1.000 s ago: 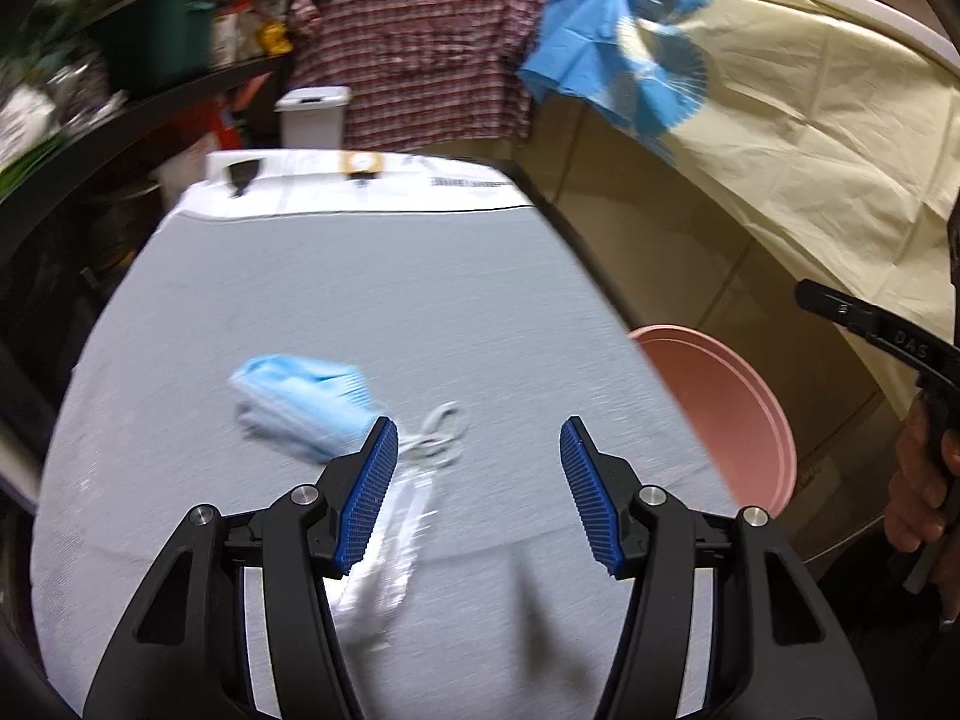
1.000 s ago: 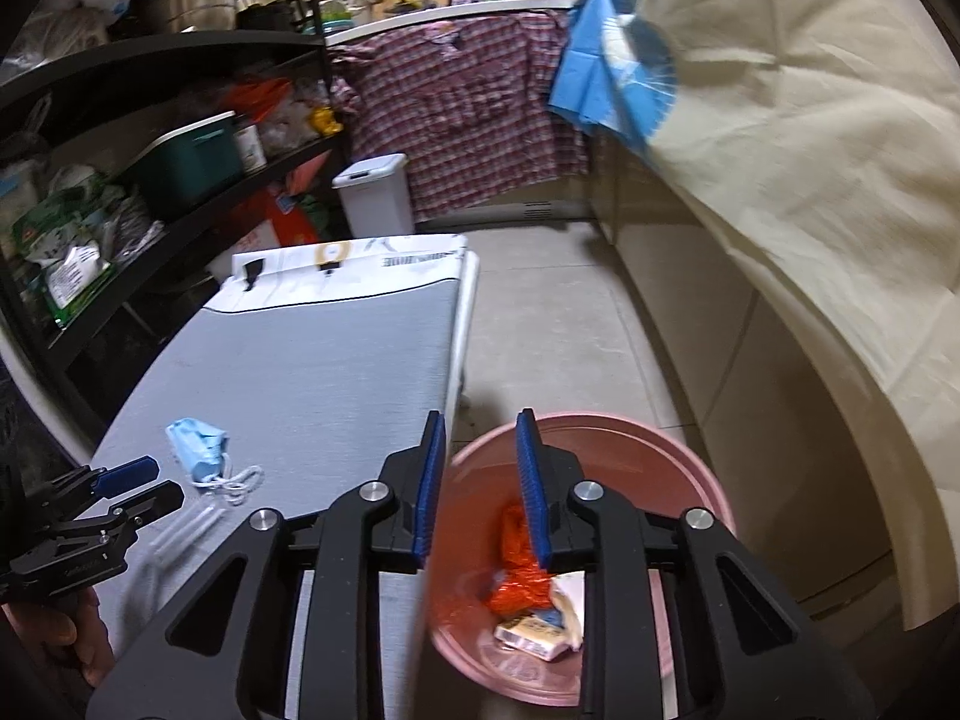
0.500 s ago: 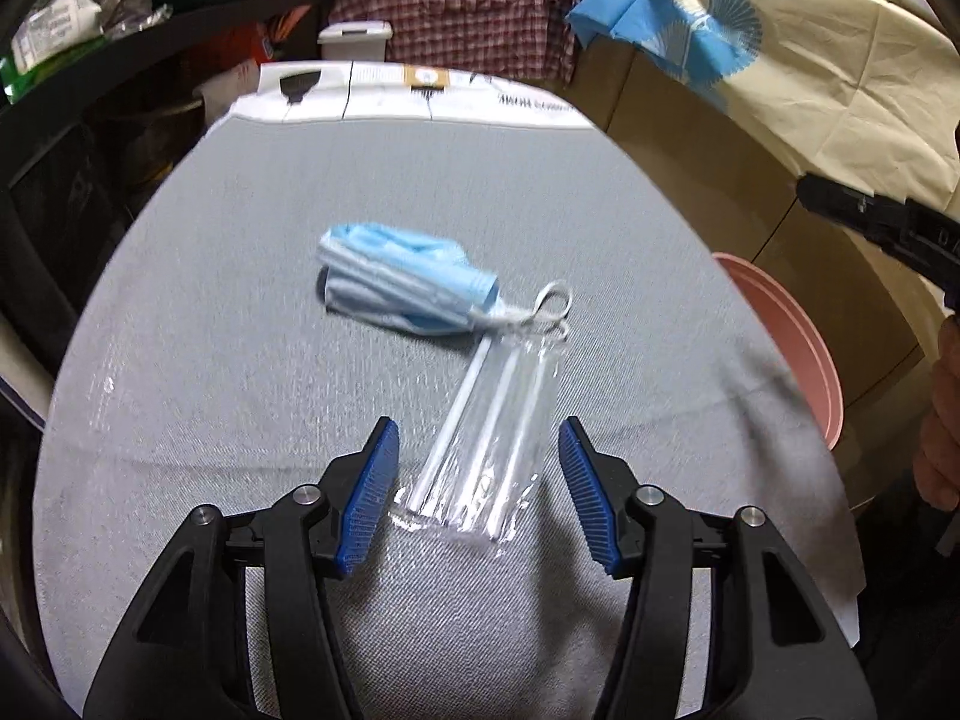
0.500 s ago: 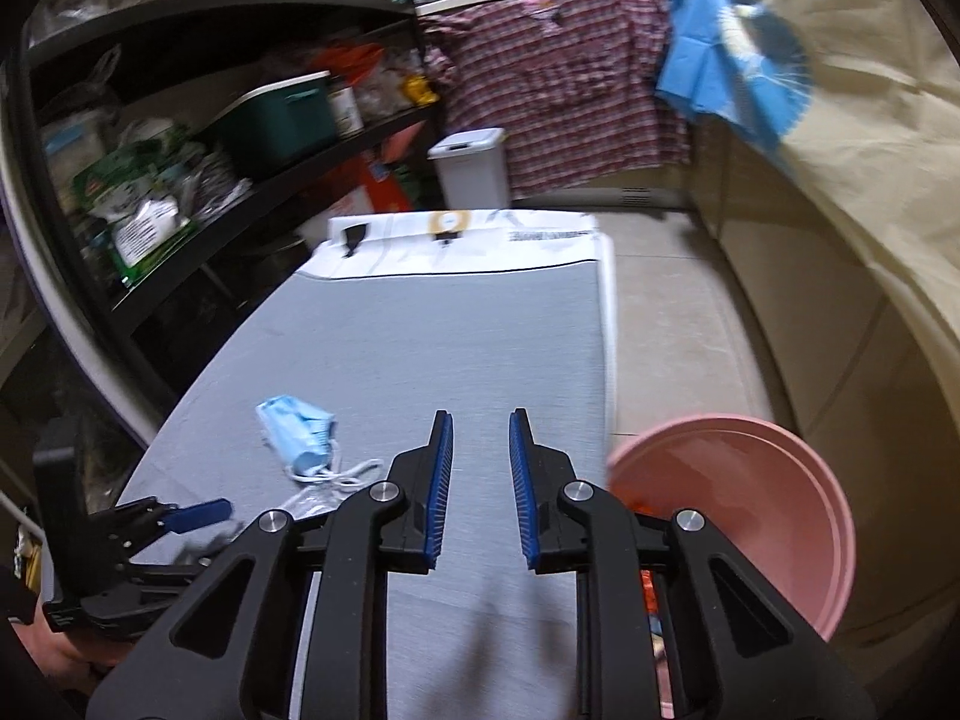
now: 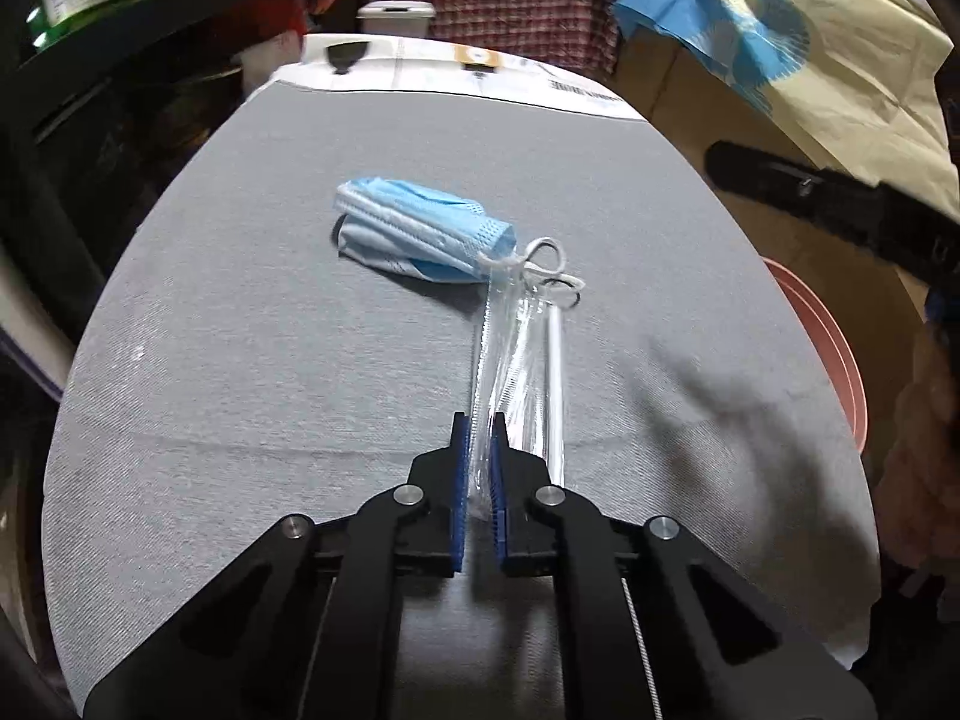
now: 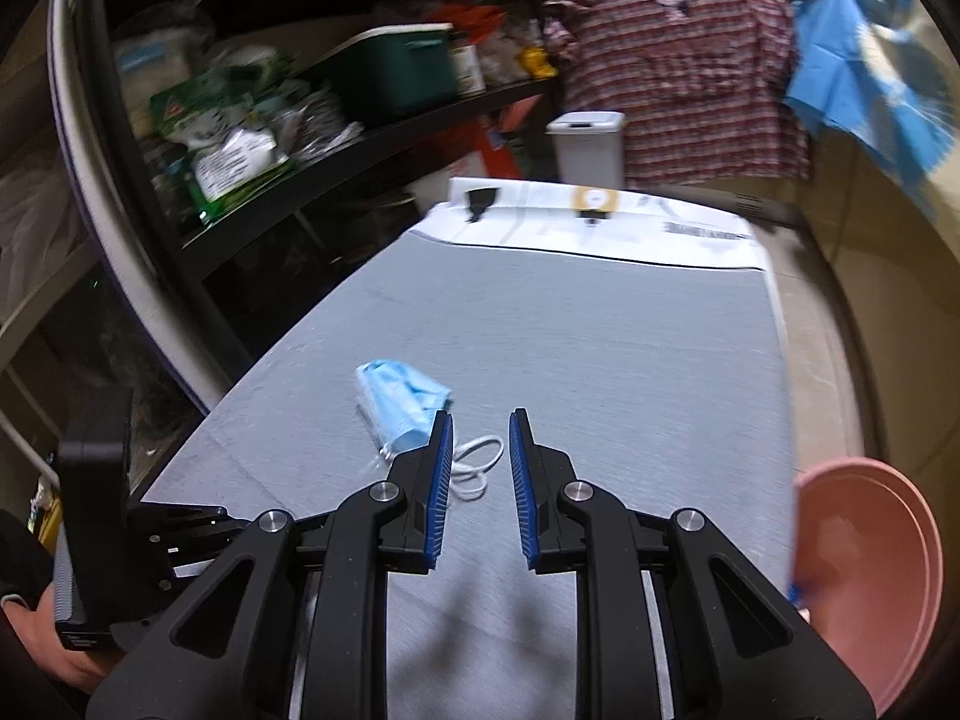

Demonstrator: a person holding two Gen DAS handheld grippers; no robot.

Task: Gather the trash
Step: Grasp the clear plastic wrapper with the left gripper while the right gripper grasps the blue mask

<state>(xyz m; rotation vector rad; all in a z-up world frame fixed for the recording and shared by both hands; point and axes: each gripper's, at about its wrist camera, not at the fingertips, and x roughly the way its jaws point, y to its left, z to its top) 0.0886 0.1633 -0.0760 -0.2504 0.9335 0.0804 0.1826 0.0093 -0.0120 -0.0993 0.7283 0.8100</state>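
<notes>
A clear plastic wrapper (image 5: 516,360) with a white straw (image 5: 555,372) in it lies on the grey padded table (image 5: 240,360). My left gripper (image 5: 478,420) is closing, and its blue pads pinch the wrapper's near end. Just beyond lies a crumpled blue face mask (image 5: 420,228), its white ear loops (image 5: 549,267) draped over the wrapper's far end. In the right wrist view the mask (image 6: 399,405) sits just left of my right gripper (image 6: 481,414). That gripper hovers above the table with a narrow gap and nothing between its fingers.
A pink bucket (image 6: 864,570) stands on the floor off the table's right edge (image 5: 828,348). Dark shelving (image 6: 360,138) full of goods runs along the left. A white bin (image 6: 585,147) and a hanging plaid shirt (image 6: 678,78) are beyond the table's far end.
My left gripper came down toward the wrapper and its jaws went from wide to pinched on the wrapper's near end. My right gripper swung left from over the bucket to over the table near the mask.
</notes>
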